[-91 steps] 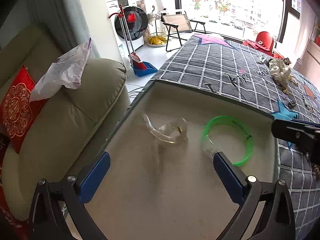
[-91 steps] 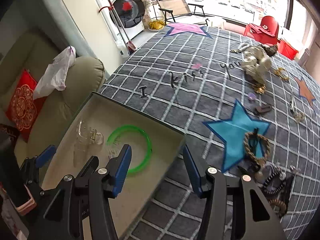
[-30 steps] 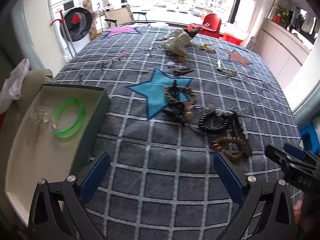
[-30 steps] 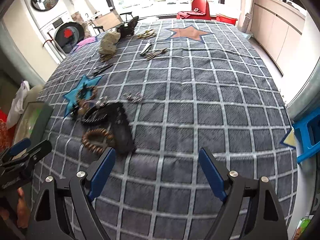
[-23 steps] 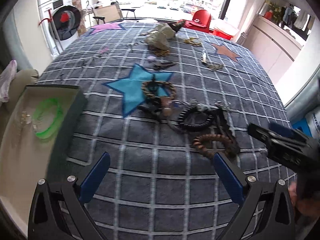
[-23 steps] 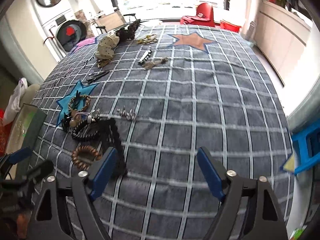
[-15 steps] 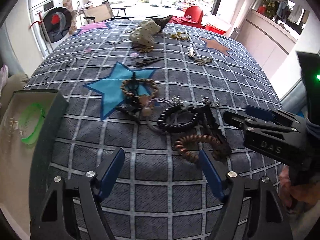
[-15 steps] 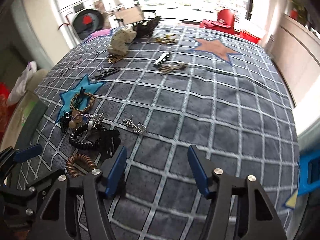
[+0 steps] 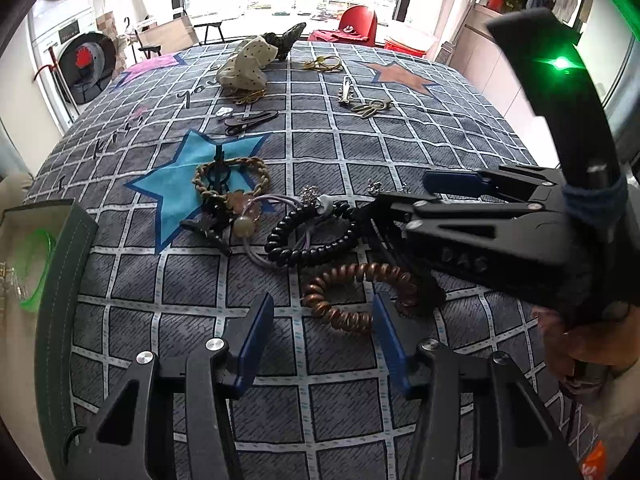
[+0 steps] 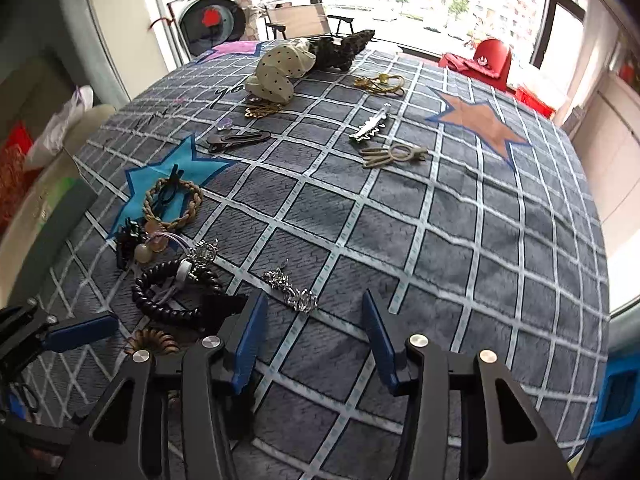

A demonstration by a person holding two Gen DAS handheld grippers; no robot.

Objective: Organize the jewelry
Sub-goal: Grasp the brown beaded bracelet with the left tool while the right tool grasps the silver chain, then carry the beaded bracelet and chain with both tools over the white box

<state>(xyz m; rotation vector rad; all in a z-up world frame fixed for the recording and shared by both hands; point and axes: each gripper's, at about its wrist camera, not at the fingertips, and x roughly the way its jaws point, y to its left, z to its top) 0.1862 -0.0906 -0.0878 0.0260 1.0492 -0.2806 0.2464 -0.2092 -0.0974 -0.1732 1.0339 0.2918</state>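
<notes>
Both grippers, left [image 9: 322, 334] and right [image 10: 310, 330], nearer two coil ties [image 9: 356, 292], empty fingers closing, apart.

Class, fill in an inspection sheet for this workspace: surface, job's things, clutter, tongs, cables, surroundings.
Surface: grey checked cloth with star patches.
Job's things: brown spiral band, black spiral band, silver chain, braided ring; tray holding a green bangle.
Clutter: spotted fabric, hair clips.
Tongs: left tongs closing around the brown band, not yet pressing; right tongs closing, nothing between them.
Cables: nothing seen.
Surroundings: washing machine, red chair.
</notes>
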